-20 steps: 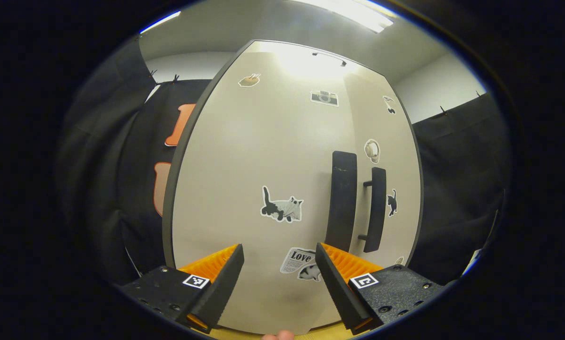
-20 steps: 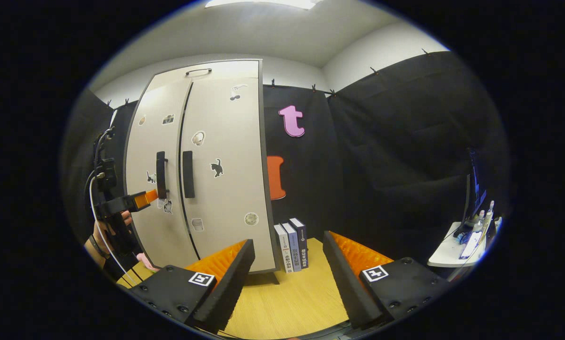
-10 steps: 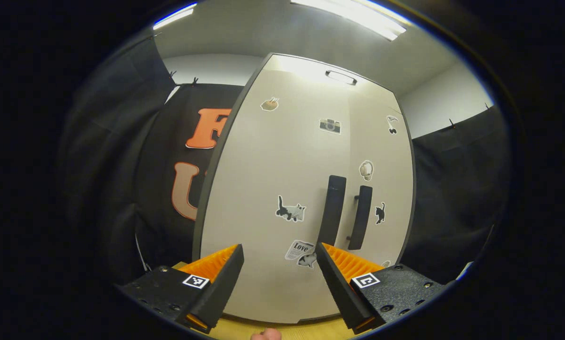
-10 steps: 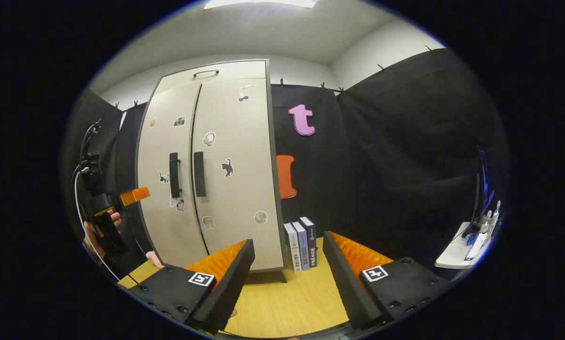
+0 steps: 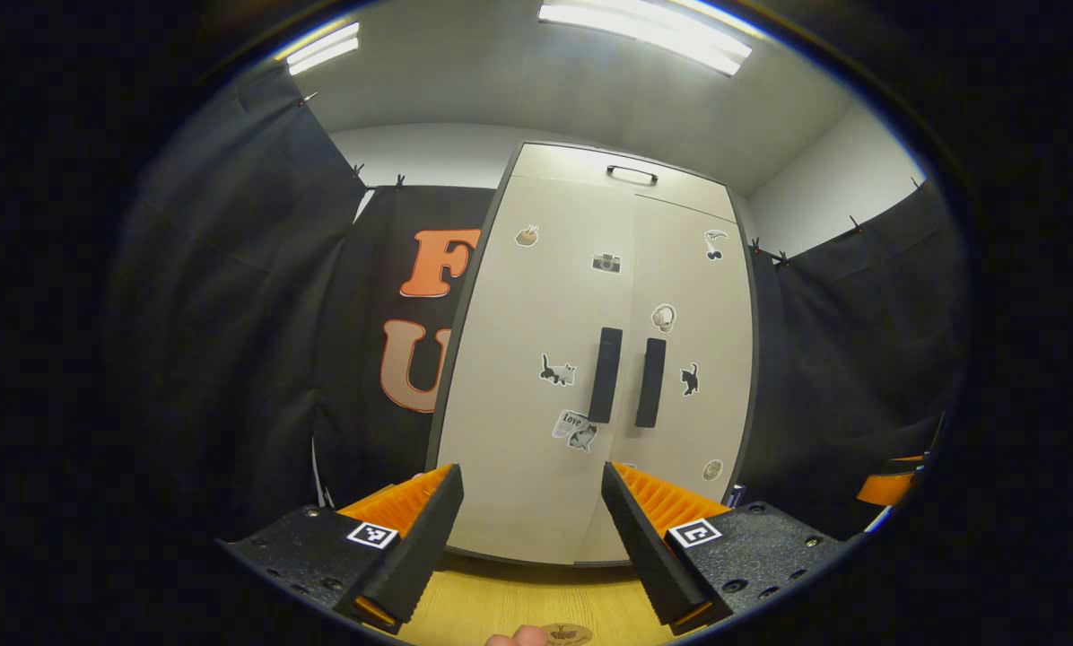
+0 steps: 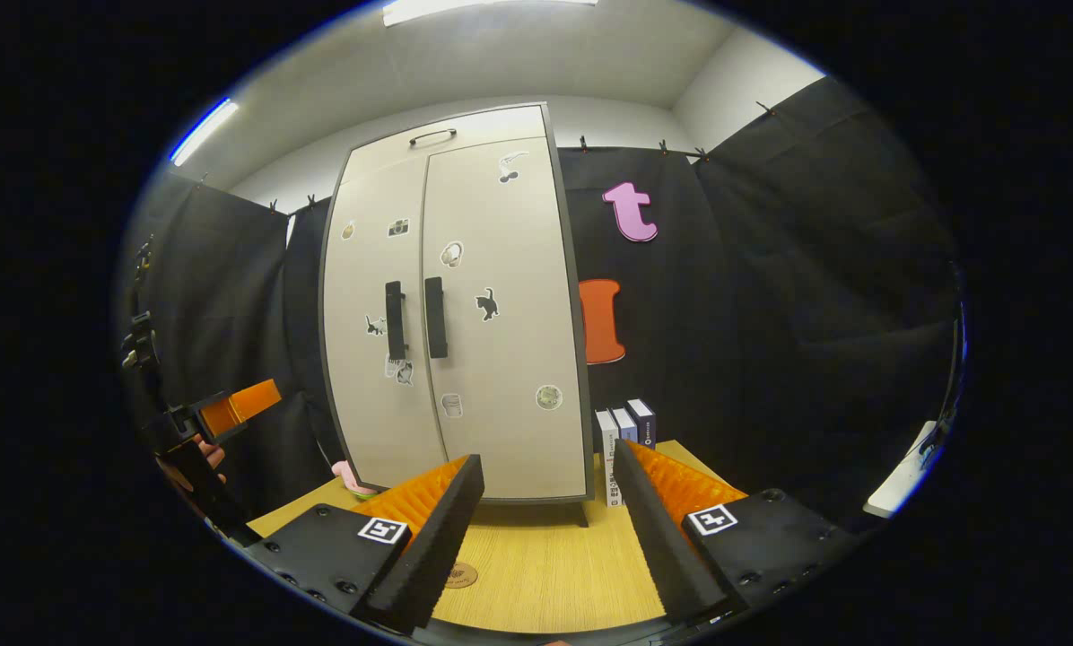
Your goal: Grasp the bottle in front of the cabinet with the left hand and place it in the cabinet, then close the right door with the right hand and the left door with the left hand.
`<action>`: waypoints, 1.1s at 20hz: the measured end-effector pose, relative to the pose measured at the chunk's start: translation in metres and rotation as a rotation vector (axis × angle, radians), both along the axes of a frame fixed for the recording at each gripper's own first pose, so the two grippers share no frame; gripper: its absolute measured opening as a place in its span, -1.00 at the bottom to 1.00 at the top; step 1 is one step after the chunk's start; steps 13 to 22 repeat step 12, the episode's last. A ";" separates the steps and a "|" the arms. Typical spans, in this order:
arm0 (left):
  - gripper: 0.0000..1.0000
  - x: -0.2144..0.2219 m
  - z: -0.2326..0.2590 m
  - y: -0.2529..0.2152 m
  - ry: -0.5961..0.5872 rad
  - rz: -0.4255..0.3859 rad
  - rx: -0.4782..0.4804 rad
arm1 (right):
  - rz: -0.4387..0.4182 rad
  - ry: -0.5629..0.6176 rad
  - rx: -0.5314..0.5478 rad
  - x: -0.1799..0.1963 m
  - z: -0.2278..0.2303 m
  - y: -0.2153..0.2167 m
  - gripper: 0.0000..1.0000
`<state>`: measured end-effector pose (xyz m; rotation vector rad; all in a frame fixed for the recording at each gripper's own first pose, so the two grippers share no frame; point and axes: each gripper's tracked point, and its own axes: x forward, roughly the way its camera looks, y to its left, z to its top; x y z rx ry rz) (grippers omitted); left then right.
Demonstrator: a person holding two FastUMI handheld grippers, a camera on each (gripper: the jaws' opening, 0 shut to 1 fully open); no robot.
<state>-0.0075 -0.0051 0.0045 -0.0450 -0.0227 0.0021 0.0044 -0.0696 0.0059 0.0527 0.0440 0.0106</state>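
The left gripper [image 5: 520, 525] has its 2 fingers spread wide with nothing between them, above a wooden tabletop [image 5: 501, 601]. Straight ahead stands the cabinet [image 5: 590, 359], well apart from the fingertips, with both doors flush and shut. The left door [image 5: 536, 395] and right door [image 5: 707, 341] each carry 1 dark vertical handle [image 5: 606, 388], the 2 set just beside each other at the centre seam. Small stickers dot both doors, among them a cat sticker [image 5: 557, 370] left of the handles. At the bottom edge, a fingertip [image 5: 517, 638] of the holding hand peeks in beside a small round disc [image 5: 565, 633] on the tabletop. At the far right edge a bit of the other gripper [image 5: 886, 484] shows.
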 end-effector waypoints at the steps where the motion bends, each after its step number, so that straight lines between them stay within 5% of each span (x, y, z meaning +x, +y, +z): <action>1: 0.89 -0.007 -0.001 -0.004 0.003 -0.003 -0.011 | 0.004 -0.003 0.000 -0.001 0.000 0.000 0.94; 22: 0.89 -0.032 0.003 -0.031 0.001 -0.054 -0.009 | 0.007 -0.039 -0.001 -0.021 0.000 0.012 0.94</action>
